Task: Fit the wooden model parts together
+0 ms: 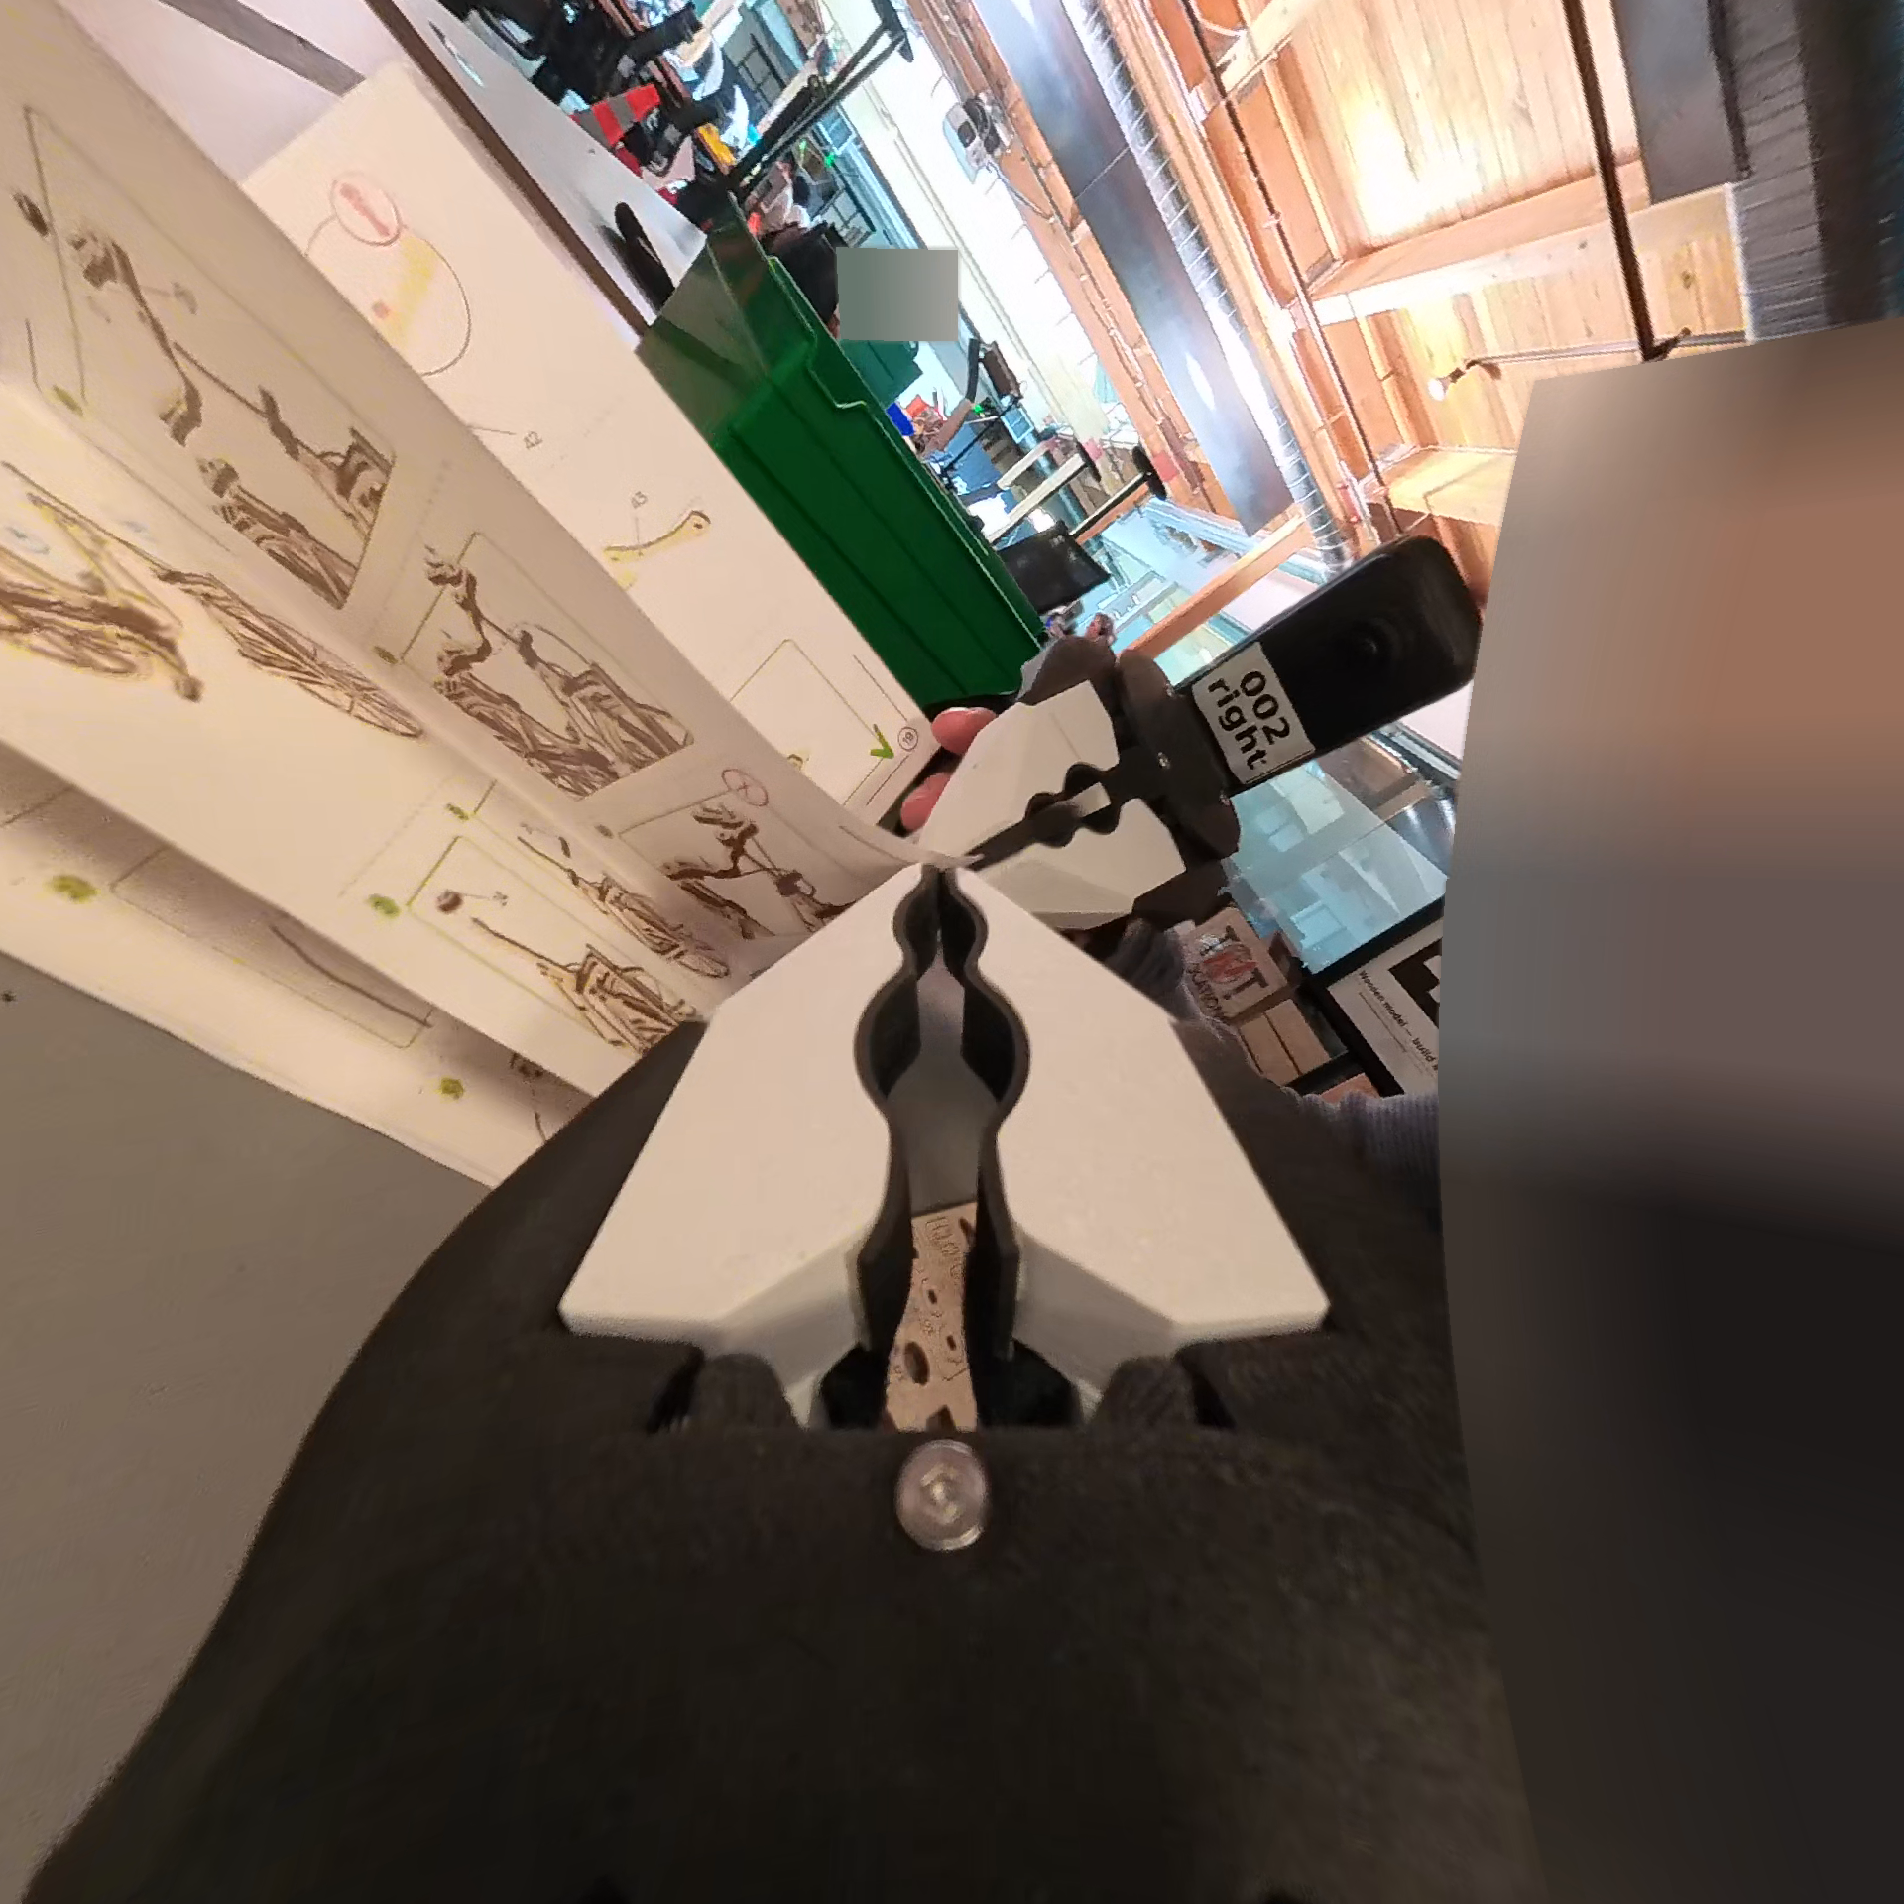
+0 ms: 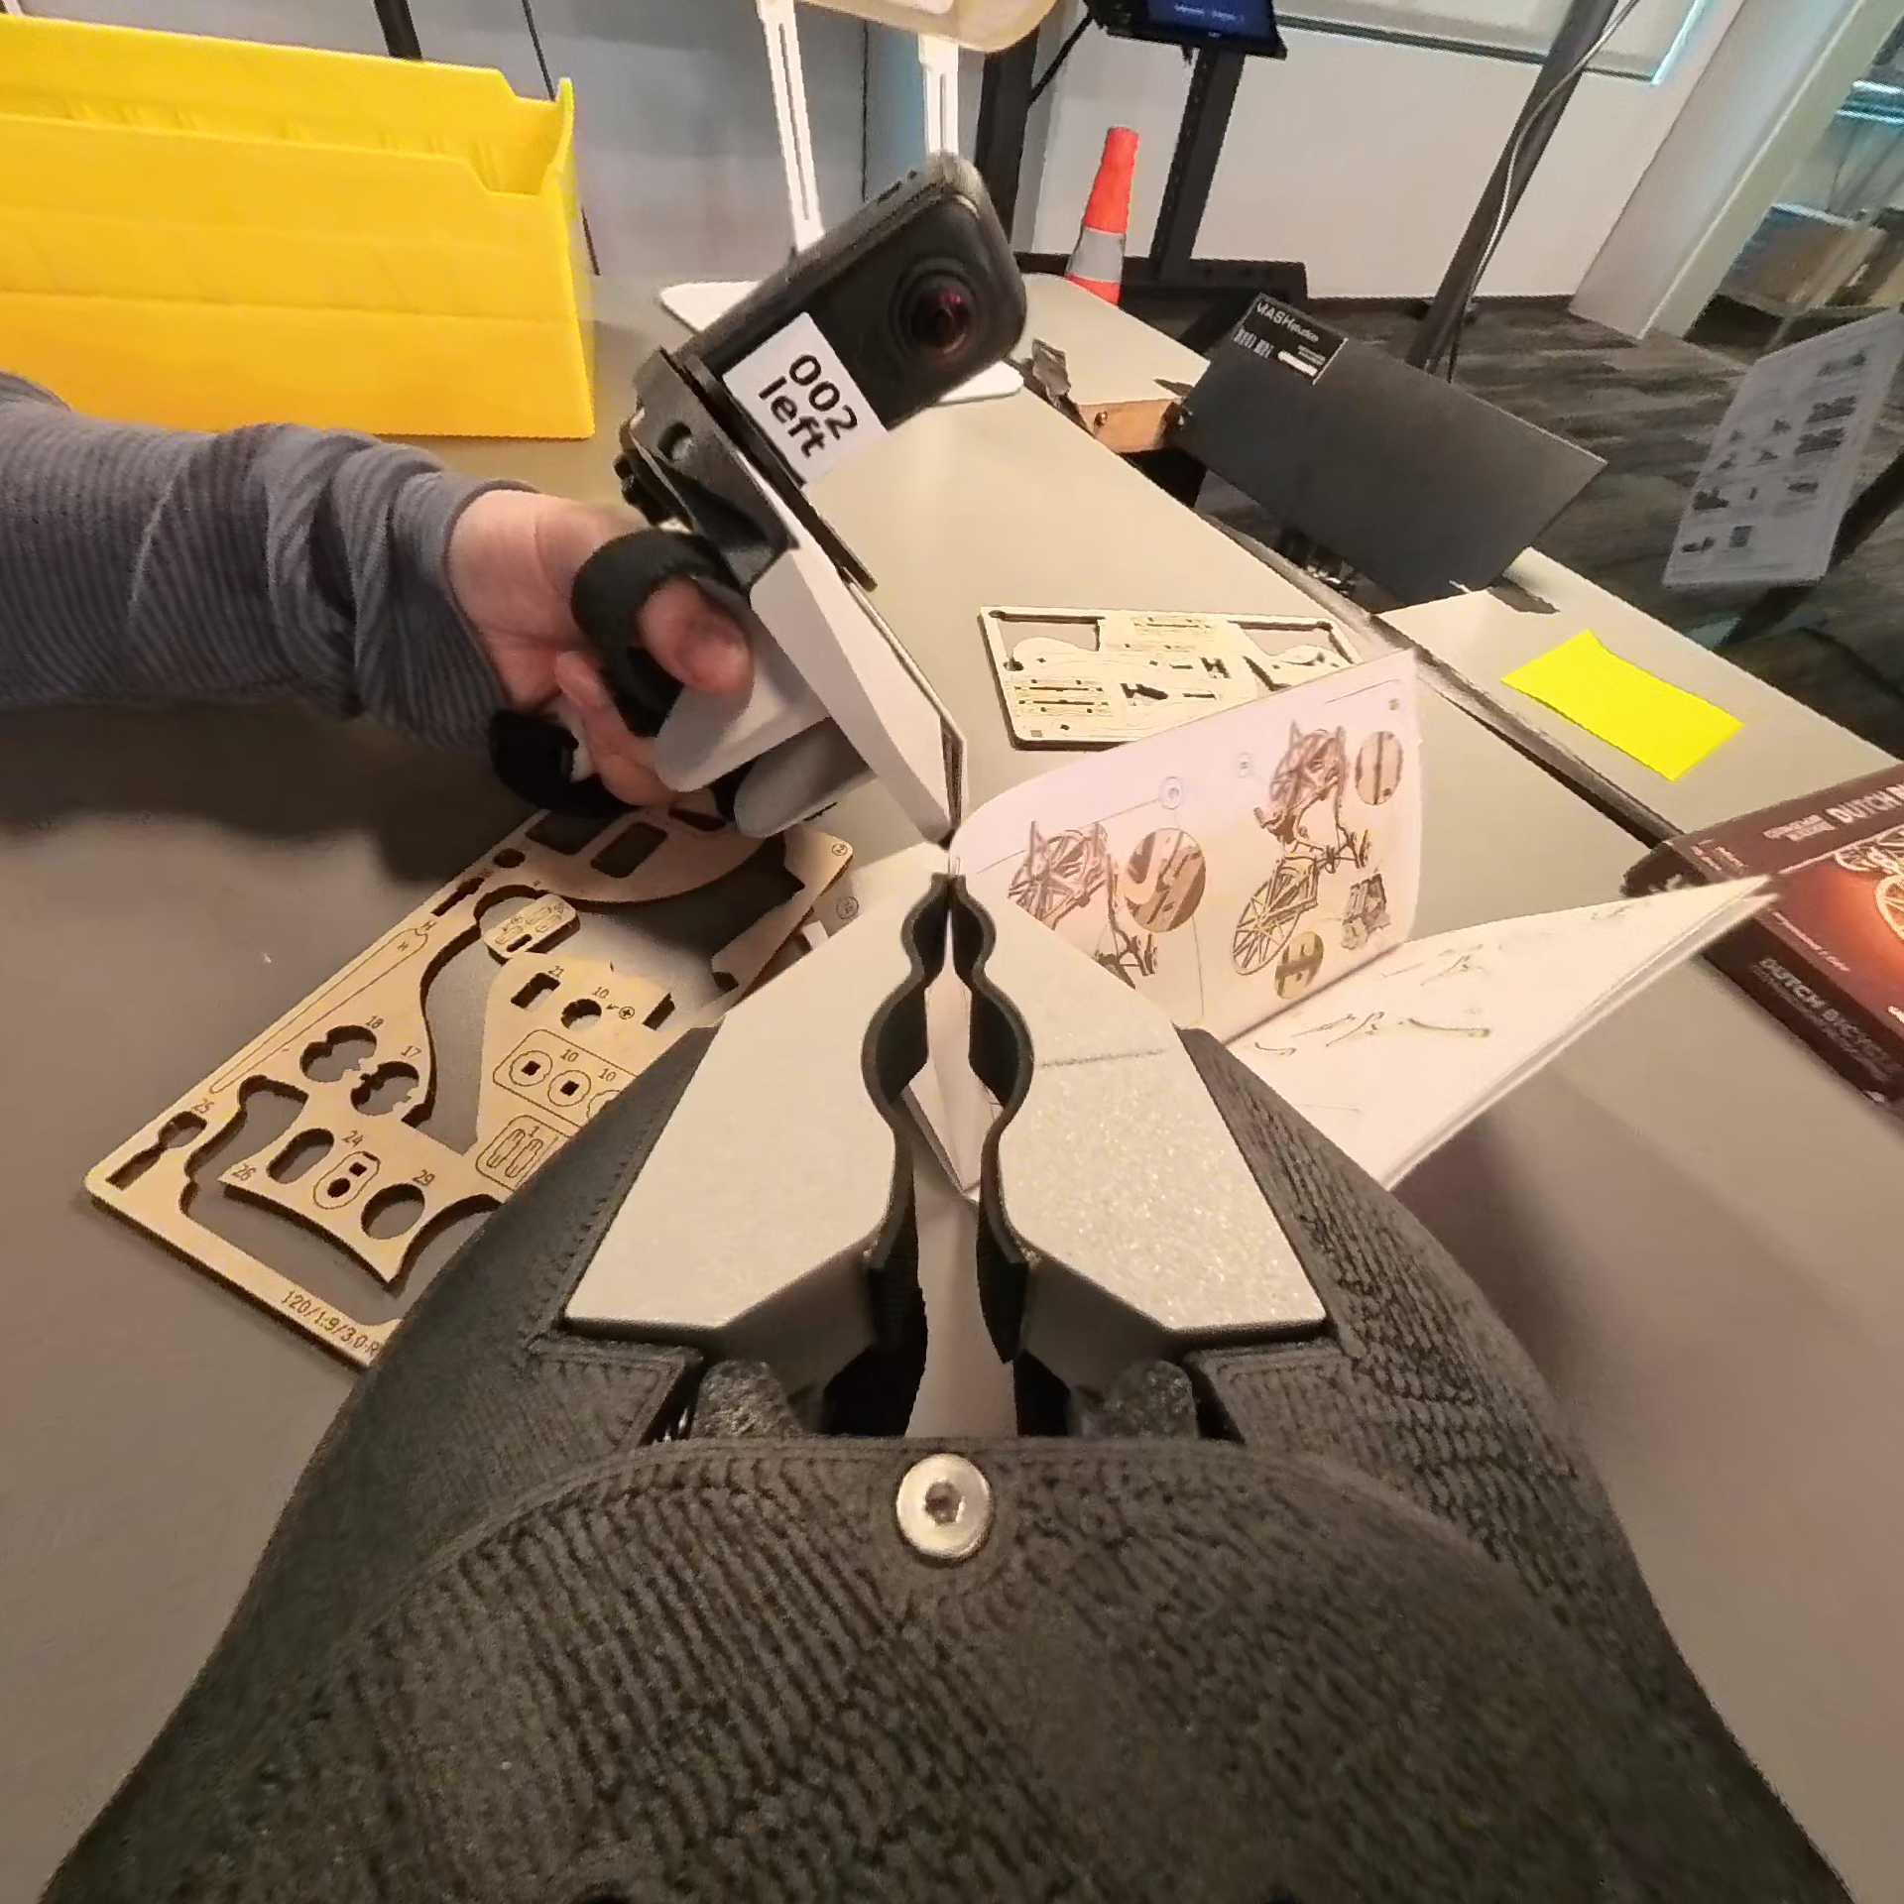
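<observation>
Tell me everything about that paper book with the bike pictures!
The instruction booklet is thin white paper printed with brown drawings of a bicycle model in framed steps, some with round close-ups. It is open and lifted, one page standing up and curling, the other pages slanting down toward the grey table. The right gripper is shut on the raised page's edge, and the left gripper tip meets that same edge. A dark box lies beside it.
</observation>
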Motion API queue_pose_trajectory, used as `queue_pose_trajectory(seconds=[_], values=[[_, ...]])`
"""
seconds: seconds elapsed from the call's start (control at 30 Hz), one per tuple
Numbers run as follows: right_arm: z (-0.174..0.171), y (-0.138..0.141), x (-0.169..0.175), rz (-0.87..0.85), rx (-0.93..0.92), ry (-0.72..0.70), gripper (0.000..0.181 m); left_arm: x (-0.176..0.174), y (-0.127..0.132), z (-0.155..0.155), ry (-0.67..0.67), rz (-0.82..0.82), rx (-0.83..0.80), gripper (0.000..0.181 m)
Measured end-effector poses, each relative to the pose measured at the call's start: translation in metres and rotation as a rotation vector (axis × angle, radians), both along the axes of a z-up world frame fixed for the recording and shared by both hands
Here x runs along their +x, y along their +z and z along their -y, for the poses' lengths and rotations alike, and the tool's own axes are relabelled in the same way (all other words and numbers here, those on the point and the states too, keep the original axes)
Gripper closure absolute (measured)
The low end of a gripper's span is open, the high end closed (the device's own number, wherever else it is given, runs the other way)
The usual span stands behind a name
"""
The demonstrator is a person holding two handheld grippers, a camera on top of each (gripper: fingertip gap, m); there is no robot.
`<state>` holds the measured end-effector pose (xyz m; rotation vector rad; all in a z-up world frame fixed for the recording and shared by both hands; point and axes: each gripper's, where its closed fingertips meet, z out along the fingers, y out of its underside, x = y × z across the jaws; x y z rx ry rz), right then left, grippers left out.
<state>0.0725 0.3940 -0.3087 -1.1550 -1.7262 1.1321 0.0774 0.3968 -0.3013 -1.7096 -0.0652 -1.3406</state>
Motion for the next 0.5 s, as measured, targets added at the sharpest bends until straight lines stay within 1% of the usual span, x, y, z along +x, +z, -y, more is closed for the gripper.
queue_pose_trajectory(seconds=[0.03, 0.13, 0.2, 0.3, 0.5], values=[[0.000, 0.000, 0.000, -0.001, -0.003, 0.000, 0.181, 0.000, -0.001, 0.000, 0.002, -0.008, -0.001, 0.181], [-0.003, 0.002, 0.001, -0.006, 0.005, -0.010, 0.181, 0.000, -0.002, -0.001, 0.009, -0.008, -0.008, 0.181], [-0.011, 0.002, 0.000, -0.003, 0.016, -0.062, 0.181, -0.005, -0.001, -0.004, 0.040, 0.018, -0.017, 0.181], [-0.024, 0.001, 0.000, -0.010, 0.036, -0.129, 0.181, -0.015, 0.005, -0.006, 0.091, 0.060, 0.014, 0.181], [-0.028, 0.001, 0.001, -0.008, 0.062, -0.154, 0.181, -0.019, 0.005, -0.008, 0.125, 0.056, 0.013, 0.181]])
